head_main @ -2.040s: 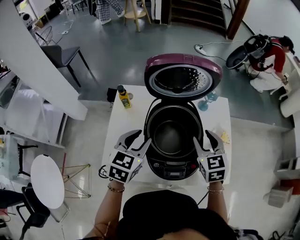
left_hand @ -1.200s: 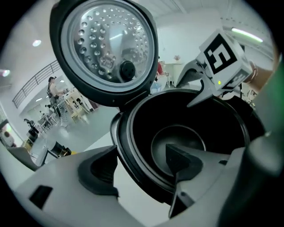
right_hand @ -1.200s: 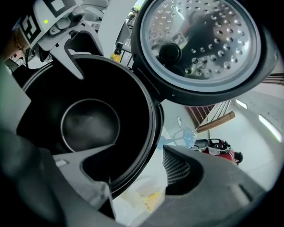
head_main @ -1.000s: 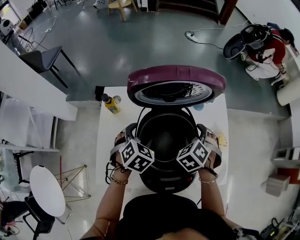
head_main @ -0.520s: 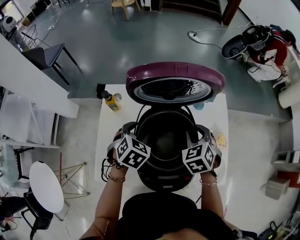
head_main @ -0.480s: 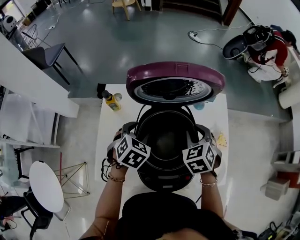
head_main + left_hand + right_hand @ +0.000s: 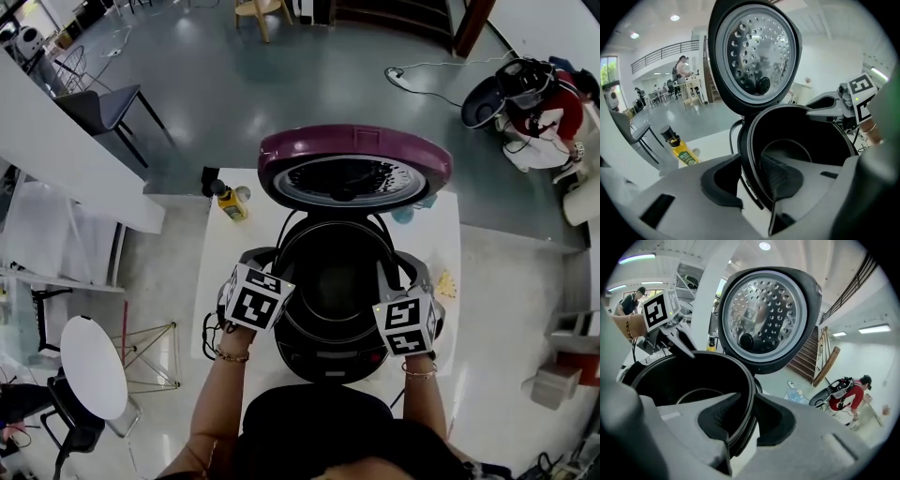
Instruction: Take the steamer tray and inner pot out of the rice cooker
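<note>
Pulled slightly toward 6 o'clock since earlier: left gripper (image 7: 752, 182), right gripper (image 7: 750, 423). Fingers (image 7: 783, 176) clamped on pot (image 7: 333, 281) rim at 9 and 3 o'clock. Apparently not out of cooker (image 7: 330, 361) yet; tray unseen.

left gripper (image 7: 752, 180): jaws clamp the inner pot (image 7: 801, 140) rim, one pad outside the wall, one inside. Pot is black, nothing in it. Open lid (image 7: 754, 51) stands upright beyond the jaws, perforated plate facing us. right gripper (image 7: 829, 107) sits at the far rim. Yellow bottle (image 7: 680, 150) is left of the jaws, on the white table (image 7: 712, 143).
</note>
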A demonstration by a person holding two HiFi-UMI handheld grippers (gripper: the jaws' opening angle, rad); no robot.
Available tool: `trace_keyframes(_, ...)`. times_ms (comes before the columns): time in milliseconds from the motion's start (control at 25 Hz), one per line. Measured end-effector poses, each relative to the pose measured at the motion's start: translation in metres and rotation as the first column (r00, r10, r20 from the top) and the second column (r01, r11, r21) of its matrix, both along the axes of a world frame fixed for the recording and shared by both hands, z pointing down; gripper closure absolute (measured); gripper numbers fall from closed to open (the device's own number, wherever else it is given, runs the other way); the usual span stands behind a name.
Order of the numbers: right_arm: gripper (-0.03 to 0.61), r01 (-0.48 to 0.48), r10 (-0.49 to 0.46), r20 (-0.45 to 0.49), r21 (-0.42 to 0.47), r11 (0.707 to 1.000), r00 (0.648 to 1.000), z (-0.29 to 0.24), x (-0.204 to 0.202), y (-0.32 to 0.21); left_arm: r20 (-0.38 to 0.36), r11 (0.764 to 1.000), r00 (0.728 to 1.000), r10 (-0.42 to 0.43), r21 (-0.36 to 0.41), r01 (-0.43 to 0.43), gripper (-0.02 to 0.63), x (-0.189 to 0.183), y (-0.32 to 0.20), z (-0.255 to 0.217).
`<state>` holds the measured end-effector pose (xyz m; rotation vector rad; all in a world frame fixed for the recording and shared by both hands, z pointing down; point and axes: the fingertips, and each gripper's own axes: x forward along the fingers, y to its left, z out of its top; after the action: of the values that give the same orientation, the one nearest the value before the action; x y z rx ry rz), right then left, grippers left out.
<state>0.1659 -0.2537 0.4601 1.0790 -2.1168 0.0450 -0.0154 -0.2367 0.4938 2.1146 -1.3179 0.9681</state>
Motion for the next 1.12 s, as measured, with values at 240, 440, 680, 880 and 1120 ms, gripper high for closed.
trace_keyframes(240, 0.492, 0.003, -0.005, 0.066, 0.024, 1.000, 0.998, -0.012, 0.000, -0.001, -0.018, 1.000, 1.000, -0.010, -0.011, 0.010, 0.538, 0.004, 0.007, -0.009)
trace_keyframes(440, 0.513, -0.015, 0.006, 0.205, 0.046, 0.999, 0.979, -0.034, 0.001, 0.001, -0.253, 0.994, 0.962, -0.107, -0.006, 0.109, 0.564, 0.004, 0.015, -0.030)
trace_keyframes(680, 0.528, -0.028, 0.008, 0.321, 0.056, 0.998, 0.947, -0.052, 0.008, 0.003, -0.388, 0.979, 0.906, -0.168, 0.043, 0.200, 0.581, 0.005, 0.021, -0.059)
trace_keyframes(880, 0.538, 0.015, -0.035, 0.502, 0.045, 0.999, 0.864, -0.079, 0.009, 0.012, -0.435, 0.963, 0.881, -0.185, 0.097, 0.251, 0.588, 0.007, 0.031, -0.079)
trace_keyframes(1120, 0.548, 0.107, -0.182, 0.608, 0.158, 0.982, 0.773, -0.136, 0.010, 0.030, -0.490, 0.923, 0.858, -0.155, 0.238, 0.302, 0.589, 0.012, 0.048, -0.121)
